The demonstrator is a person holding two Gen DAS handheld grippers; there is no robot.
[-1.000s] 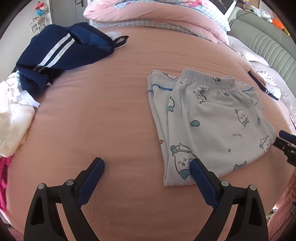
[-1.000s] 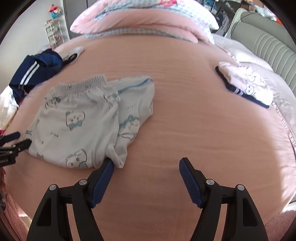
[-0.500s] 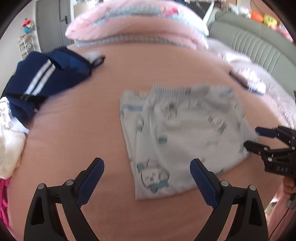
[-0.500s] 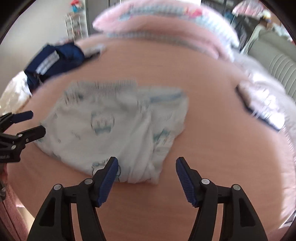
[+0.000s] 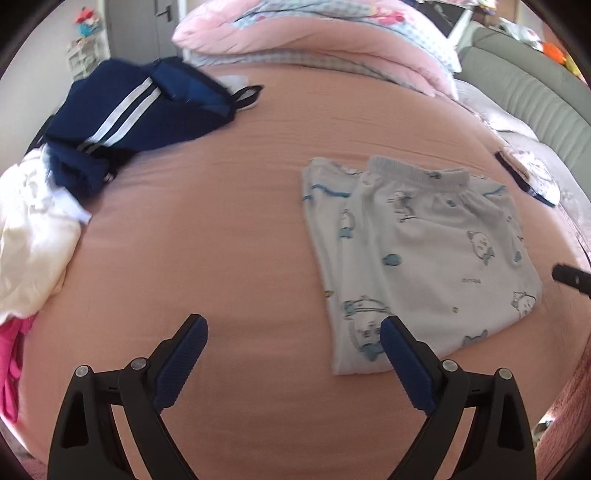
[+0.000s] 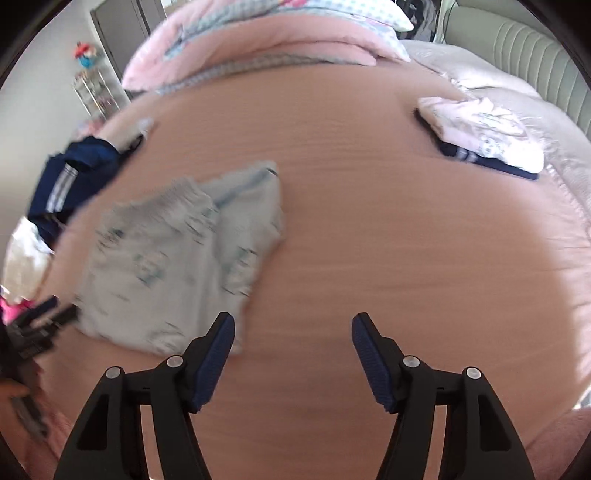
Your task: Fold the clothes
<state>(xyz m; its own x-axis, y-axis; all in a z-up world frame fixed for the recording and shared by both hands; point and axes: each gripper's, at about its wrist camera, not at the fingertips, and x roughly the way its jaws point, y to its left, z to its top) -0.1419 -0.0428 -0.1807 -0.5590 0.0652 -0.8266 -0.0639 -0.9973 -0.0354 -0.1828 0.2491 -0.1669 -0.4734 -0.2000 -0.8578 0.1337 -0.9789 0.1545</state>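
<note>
Pale cartoon-print pyjama trousers lie folded flat on the pink bed sheet, waistband toward the far side. My left gripper hovers open over bare sheet, and its right finger stands at the trousers' near-left corner with nothing between the pads. In the right wrist view the trousers look blurred at the left, and my right gripper is open over bare sheet just right of their near corner. A tip of the right gripper shows beside the trousers' right edge.
A navy garment with white stripes and a white garment are heaped at the left, with pink cloth below. A folded pile sits at the far right. Pink bedding and a grey headboard bound the far side.
The left view swung toward the trousers and back. The right gripper shifted right and rolled, so the trousers slid left in its view. Its jaws narrowed slightly.
</note>
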